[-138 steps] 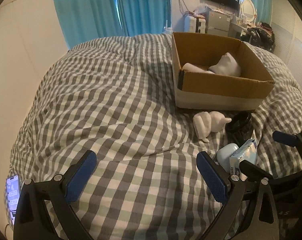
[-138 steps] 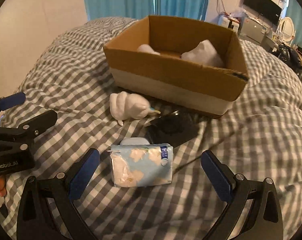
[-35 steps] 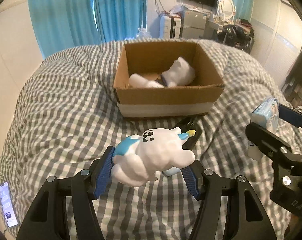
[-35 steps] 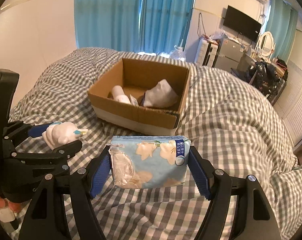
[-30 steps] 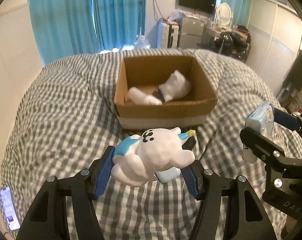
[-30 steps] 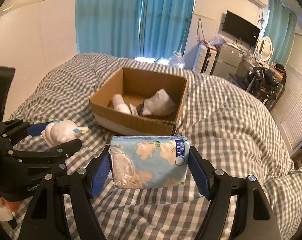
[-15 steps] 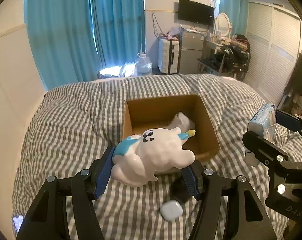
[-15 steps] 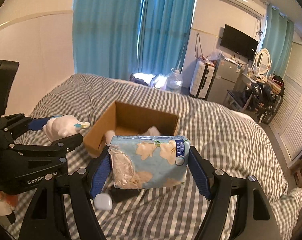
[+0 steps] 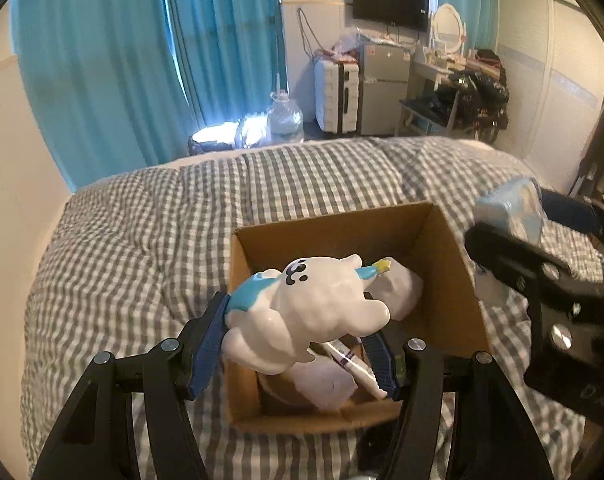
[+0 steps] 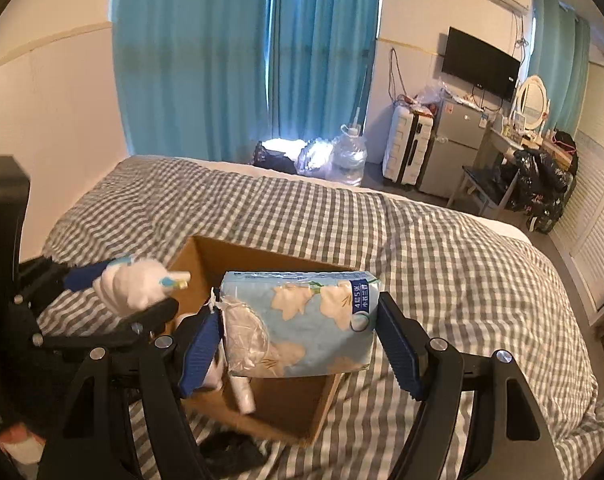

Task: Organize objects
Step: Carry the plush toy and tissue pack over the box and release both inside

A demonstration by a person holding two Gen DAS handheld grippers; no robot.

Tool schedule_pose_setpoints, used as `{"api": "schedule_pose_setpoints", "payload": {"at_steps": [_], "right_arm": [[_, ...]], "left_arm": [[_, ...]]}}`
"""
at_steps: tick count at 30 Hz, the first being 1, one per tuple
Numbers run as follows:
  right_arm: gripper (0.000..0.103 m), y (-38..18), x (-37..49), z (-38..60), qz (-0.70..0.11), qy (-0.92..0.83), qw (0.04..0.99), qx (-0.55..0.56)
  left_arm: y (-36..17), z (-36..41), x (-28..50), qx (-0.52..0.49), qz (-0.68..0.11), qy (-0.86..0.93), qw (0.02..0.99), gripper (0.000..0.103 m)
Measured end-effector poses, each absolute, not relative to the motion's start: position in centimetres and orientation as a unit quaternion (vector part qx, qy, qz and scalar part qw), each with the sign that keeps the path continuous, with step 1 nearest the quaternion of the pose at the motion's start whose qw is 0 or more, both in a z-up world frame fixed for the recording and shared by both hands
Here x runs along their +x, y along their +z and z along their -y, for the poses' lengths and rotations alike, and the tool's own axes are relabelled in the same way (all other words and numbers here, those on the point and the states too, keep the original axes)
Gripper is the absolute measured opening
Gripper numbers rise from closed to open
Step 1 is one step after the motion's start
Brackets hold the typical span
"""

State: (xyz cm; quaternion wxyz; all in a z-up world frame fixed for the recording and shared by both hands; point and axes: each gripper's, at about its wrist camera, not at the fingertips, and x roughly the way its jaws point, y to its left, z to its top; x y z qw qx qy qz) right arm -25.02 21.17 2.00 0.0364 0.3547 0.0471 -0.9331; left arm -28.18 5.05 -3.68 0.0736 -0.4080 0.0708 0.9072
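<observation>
My left gripper [image 9: 293, 344] is shut on a white and blue cartoon figurine [image 9: 310, 312] and holds it above the open cardboard box [image 9: 454, 264] on the checked bed. My right gripper [image 10: 302, 340] is shut on a light blue tissue pack [image 10: 302, 320] and holds it over the box [image 10: 205, 256] too. The box holds white soft items [image 9: 398, 292] and a small tube [image 9: 358, 372]. The figurine also shows in the right wrist view [image 10: 133, 284], and the tissue pack in the left wrist view [image 9: 510, 208].
The grey checked duvet [image 10: 442, 248] covers the bed. A dark object [image 10: 229, 452] lies on it by the box's near side. Blue curtains [image 10: 241, 52], a water jug [image 10: 350, 156], a suitcase [image 10: 406, 148] and a small fridge [image 10: 454, 148] stand beyond the bed.
Both grippers have risen and moved forward, each with its object held. They now hang over the box, which I see from above.
</observation>
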Motion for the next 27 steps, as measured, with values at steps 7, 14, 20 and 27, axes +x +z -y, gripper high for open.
{"api": "schedule_pose_setpoints", "payload": {"at_steps": [7,14,20,27], "right_arm": [[0.073,-2.6,-30.5,-21.8,-0.034,-0.919,0.032,0.392],[0.073,-5.4,-32.1,-22.0,-0.032,-0.913,0.033,0.405],[0.089,-4.3,-31.3,-22.6,-0.005,-0.918,0.035,0.396],[0.096,0.4,-27.6,-24.0,0.023,-0.931,0.009,0.365]], "left_arm": [[-7.8,-5.5,-32.5,-0.432,-0.069,0.896,0.079,0.065],[-9.6,-5.4,-34.2,-0.438,-0.056,0.892,0.095,0.065],[-8.5,-4.6,-33.5,-0.437,-0.032,0.893,0.106,0.072],[-3.0,-4.6,-29.4,-0.397,-0.042,0.911,0.105,0.090]]}}
